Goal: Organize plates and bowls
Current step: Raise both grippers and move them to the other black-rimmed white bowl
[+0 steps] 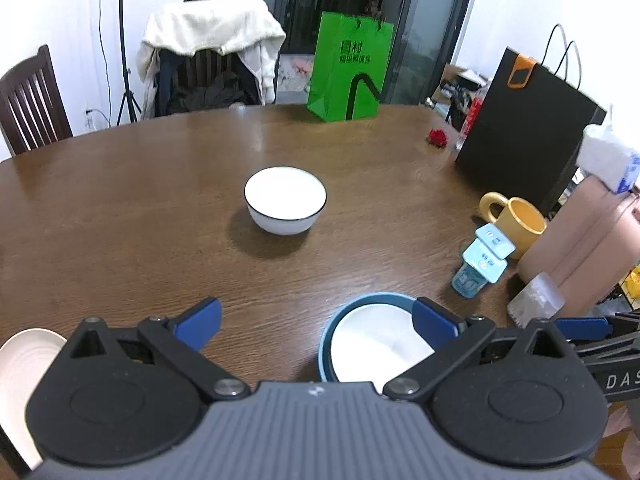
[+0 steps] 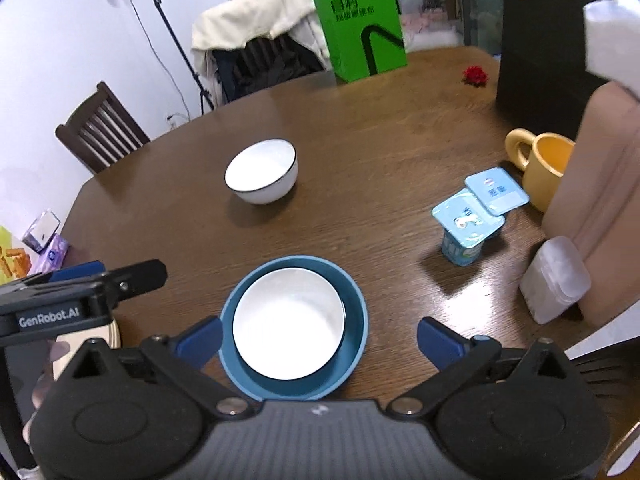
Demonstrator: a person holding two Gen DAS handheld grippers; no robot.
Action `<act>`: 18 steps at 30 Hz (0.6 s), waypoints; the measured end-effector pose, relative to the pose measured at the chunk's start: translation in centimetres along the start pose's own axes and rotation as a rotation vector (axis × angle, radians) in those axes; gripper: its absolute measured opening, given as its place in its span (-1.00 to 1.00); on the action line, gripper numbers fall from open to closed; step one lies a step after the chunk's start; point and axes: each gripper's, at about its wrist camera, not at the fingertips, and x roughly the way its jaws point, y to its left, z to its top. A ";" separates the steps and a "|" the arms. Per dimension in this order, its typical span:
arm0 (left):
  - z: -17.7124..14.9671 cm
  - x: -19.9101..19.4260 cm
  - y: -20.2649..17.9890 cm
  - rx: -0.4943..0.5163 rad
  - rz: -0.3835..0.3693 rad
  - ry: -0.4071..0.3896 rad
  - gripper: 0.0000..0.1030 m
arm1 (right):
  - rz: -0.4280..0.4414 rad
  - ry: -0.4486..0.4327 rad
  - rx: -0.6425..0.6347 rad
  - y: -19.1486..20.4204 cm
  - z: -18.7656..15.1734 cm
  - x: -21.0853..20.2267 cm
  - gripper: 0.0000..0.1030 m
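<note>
Left wrist view: the left gripper [image 1: 318, 322] has its jaws spread wide w/ nothing between them, hanging above the wooden table [image 1: 140, 208]. A white bowl w/ a thin dark rim [image 1: 285, 199] stands alone mid-table, well apart from everything else. Just under the gripper's right finger sits a blue bowl [image 1: 326, 336] w/ a second white bowl nested inside [image 1: 374, 346]; the finger overlaps them in the picture, but contact can't be told. A pale plate [image 1: 20, 364] shows at the lower left edge, half hidden by the gripper body.

Right wrist view: the right gripper [image 2: 320, 338] is also wide apart and empty, straddling the nested pair from above w/o touching it. The inner white bowl [image 2: 289, 322] sits off-centre in the blue one [image 2: 356, 312]. The lone bowl [image 2: 262, 171] is farther out, toward the chair side. Yogurt cups [image 2: 468, 220] and a yellow mug [image 2: 540, 168] crowd the right side near a pink box [image 2: 600, 184].

Handling, as a judgement: the bowls look like glazed ceramic, so stiff, fairly heavy for their size, slick and chippable. Best hold is prob. the rim wall, one pad inside and one outside, squeezed firmly. The lone bowl's open surroundings give easy approach. Lowering it into the stack should be gentle, since ceramic on ceramic can crack or skate.
</note>
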 end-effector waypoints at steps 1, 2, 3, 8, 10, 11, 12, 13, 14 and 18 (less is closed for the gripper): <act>-0.1 -0.3 -0.1 0.003 0.005 -0.010 1.00 | -0.004 -0.014 -0.001 0.1 -0.3 -0.4 1.00; -0.3 -0.6 -0.2 0.005 0.010 -0.016 1.00 | -0.008 -0.024 -0.001 0.2 -0.5 -0.7 1.00; -0.4 -0.9 -0.3 0.008 0.013 -0.023 1.00 | -0.010 -0.031 -0.002 0.3 -0.7 -1.1 1.00; -1.3 -2.3 -0.1 -0.002 0.033 -0.043 1.00 | -0.022 -0.064 -0.015 0.5 -1.6 -2.5 1.00; -1.5 -2.8 0.0 -0.007 0.044 -0.049 1.00 | -0.020 -0.072 -0.022 0.7 -1.8 -2.9 1.00; -1.6 -3.1 0.1 -0.007 0.048 -0.052 1.00 | -0.019 -0.075 -0.024 0.9 -1.9 -3.1 1.00; -1.7 -3.3 0.3 -0.007 0.051 -0.056 1.00 | -0.018 -0.078 -0.024 1.0 -2.0 -3.3 1.00; -1.7 -3.6 0.5 -0.008 0.055 -0.059 1.00 | -0.017 -0.082 -0.023 1.1 -2.1 -3.4 1.00; -1.8 -3.8 0.6 -0.010 0.060 -0.062 1.00 | -0.016 -0.084 -0.023 1.2 -2.0 -3.4 1.00; -1.7 -4.5 1.5 -0.019 0.073 -0.073 1.00 | -0.012 -0.090 -0.025 1.8 -2.0 -3.6 1.00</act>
